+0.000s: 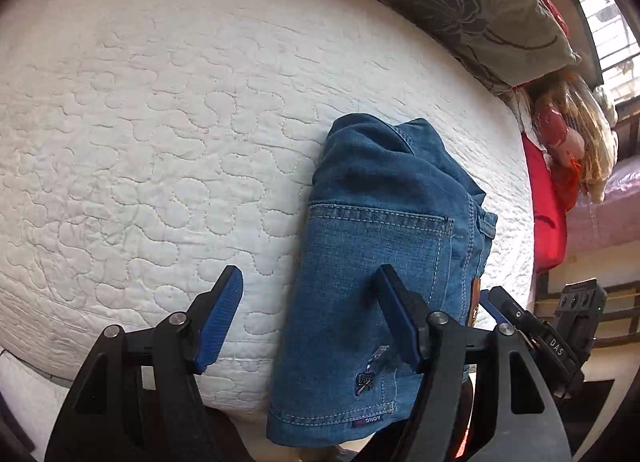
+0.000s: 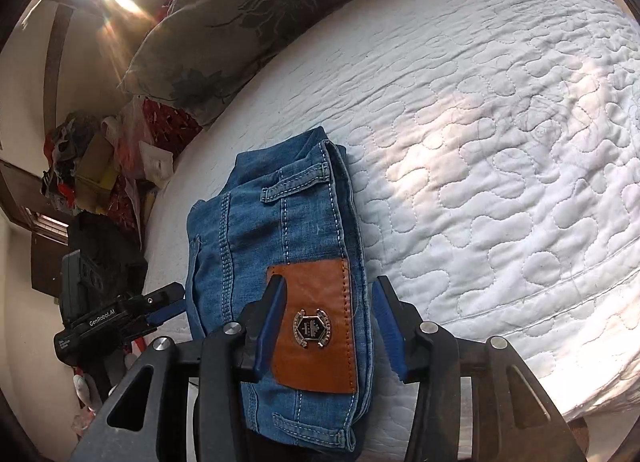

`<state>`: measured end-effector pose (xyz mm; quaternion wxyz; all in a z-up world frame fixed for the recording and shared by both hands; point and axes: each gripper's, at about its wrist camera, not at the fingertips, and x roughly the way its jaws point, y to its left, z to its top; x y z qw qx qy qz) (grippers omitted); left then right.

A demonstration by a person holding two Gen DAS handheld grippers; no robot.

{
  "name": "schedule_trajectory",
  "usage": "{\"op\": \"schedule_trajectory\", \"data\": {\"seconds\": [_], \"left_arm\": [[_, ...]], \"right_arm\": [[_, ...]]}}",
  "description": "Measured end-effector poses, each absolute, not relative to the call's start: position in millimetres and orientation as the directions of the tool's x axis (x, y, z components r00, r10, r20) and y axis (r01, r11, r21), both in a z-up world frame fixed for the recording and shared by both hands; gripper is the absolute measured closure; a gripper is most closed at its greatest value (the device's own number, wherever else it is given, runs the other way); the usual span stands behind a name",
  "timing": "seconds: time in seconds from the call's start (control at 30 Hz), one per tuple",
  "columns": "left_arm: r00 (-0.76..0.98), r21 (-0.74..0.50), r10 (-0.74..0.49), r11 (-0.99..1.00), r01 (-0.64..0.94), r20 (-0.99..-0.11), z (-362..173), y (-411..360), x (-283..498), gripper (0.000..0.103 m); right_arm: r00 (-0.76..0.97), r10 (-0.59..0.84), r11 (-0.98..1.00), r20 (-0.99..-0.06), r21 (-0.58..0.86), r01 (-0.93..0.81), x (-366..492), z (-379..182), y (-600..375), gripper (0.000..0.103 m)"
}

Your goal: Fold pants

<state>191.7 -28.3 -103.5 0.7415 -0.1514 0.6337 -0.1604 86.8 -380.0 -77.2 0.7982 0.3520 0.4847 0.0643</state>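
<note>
The blue denim pants (image 1: 380,246) lie folded into a compact bundle on the white quilted bed (image 1: 160,142), near its front edge. In the left wrist view a back pocket faces up. My left gripper (image 1: 310,318) is open, its jaws wide apart over the bundle's left edge, holding nothing. In the right wrist view the pants (image 2: 280,230) show the waistband with a brown leather patch (image 2: 316,322). My right gripper (image 2: 330,326) is open, jaws straddling the waistband end around the patch. The right gripper also shows in the left wrist view (image 1: 516,318), beside the bundle.
A grey floral pillow (image 1: 472,2) lies along the bed's far edge. Red cloth and clutter (image 1: 560,150) sit beyond the bed's right side. A window (image 1: 608,22) is at the back. The left gripper shows in the right wrist view (image 2: 160,306), left of the pants.
</note>
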Motion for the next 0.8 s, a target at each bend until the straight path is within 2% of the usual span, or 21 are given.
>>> {"op": "schedule_trajectory", "data": {"seconds": [0.17,0.4,0.5,0.8], "left_arm": [[0.11,-0.495,-0.491,0.869,-0.007,-0.864,-111.2,-32.6,214.8,0.035],[0.114,-0.495,-0.487,0.868,-0.051,-0.866,-112.5,-51.3,241.3,0.035],[0.138,-0.553,-0.541,0.831,-0.069,-0.83,-103.4,-43.3,252.1,0.035],[0.023,-0.405,-0.413,0.901,0.153,-0.91,-99.8,-83.7,292.0,0.035]], "right_arm": [[0.561,0.437,0.714,-0.703,0.65,0.259,114.5,-83.0,-383.4,0.054],[0.564,0.393,0.762,-0.726,0.601,0.243,143.0,-86.6,-375.1,0.052],[0.581,0.4,0.754,-0.709,0.615,0.231,141.7,-83.1,-376.6,0.052],[0.576,0.518,0.744,-0.633,0.665,0.062,135.2,-70.9,-374.9,0.056]]}}
